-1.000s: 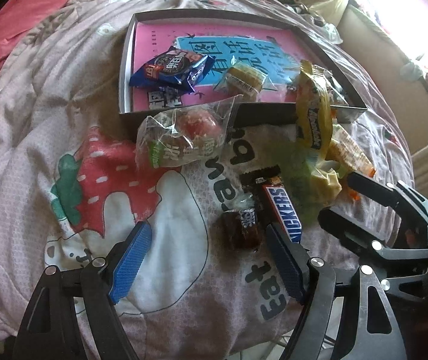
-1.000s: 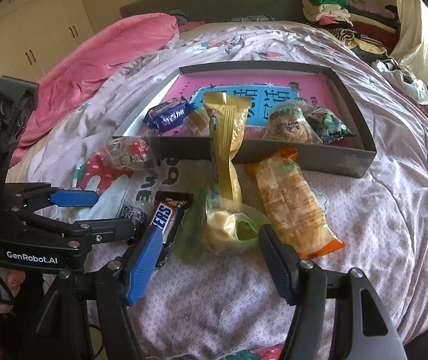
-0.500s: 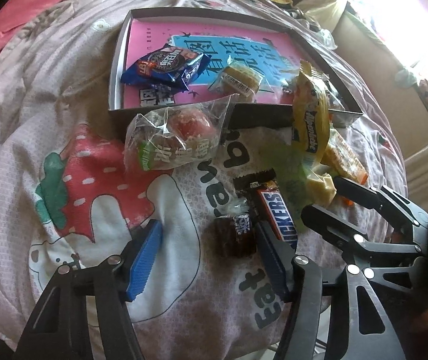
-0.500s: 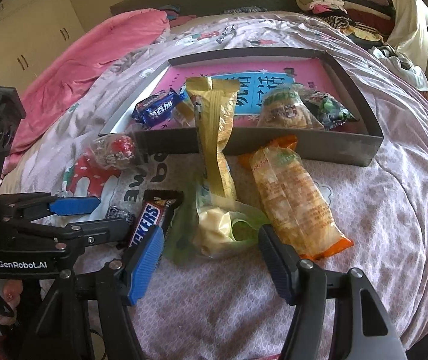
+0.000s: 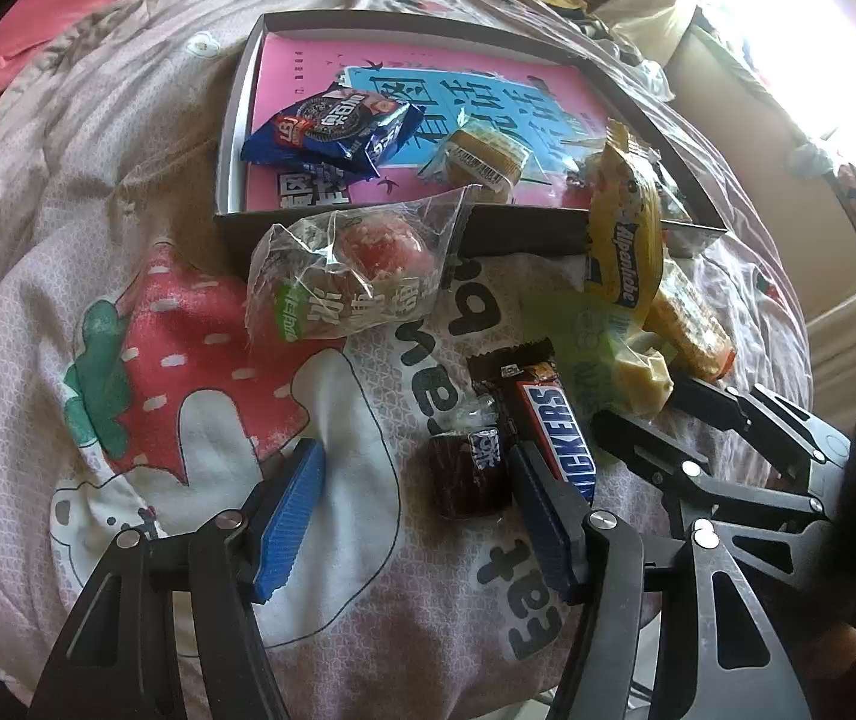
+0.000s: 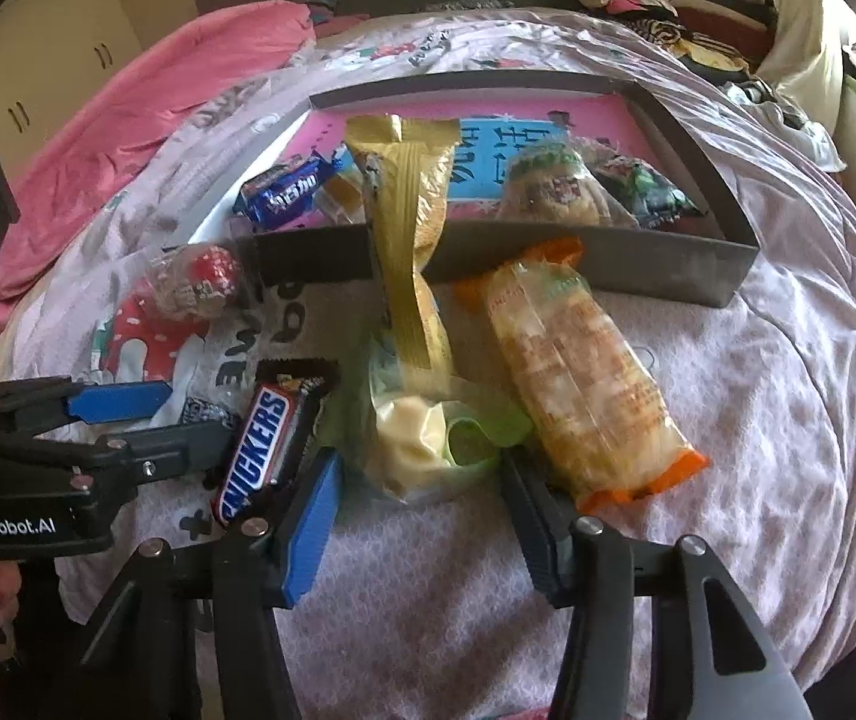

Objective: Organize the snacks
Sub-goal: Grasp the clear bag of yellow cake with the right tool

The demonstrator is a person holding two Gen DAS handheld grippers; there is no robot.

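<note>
Snacks lie on a bed in front of a grey tray [image 5: 463, 234] with a pink book inside. My left gripper [image 5: 416, 501] is open; a small dark wrapped candy [image 5: 466, 474] lies between its fingers near the right one, and a Snickers bar [image 5: 556, 432] lies just beyond that finger. My right gripper [image 6: 422, 501] is open around the near end of a green-clear bag with a pale cake [image 6: 422, 438]. A yellow Alpenliebe pack [image 6: 413, 210] leans on the tray's front wall. An orange cracker pack [image 6: 583, 384] lies right of it.
A clear bag with a red ball snack [image 5: 356, 267] rests against the tray's front wall. Inside the tray lie a blue Oreo pack [image 5: 338, 129], a small yellow cake [image 5: 481, 159], a round biscuit pack [image 6: 553, 186] and a green packet [image 6: 643, 192]. A pink quilt [image 6: 158, 114] lies far left.
Both grippers have moved forward and lower toward the snacks. The dark candy now sits between the left fingers; the cake bag's end sits between the right fingers.
</note>
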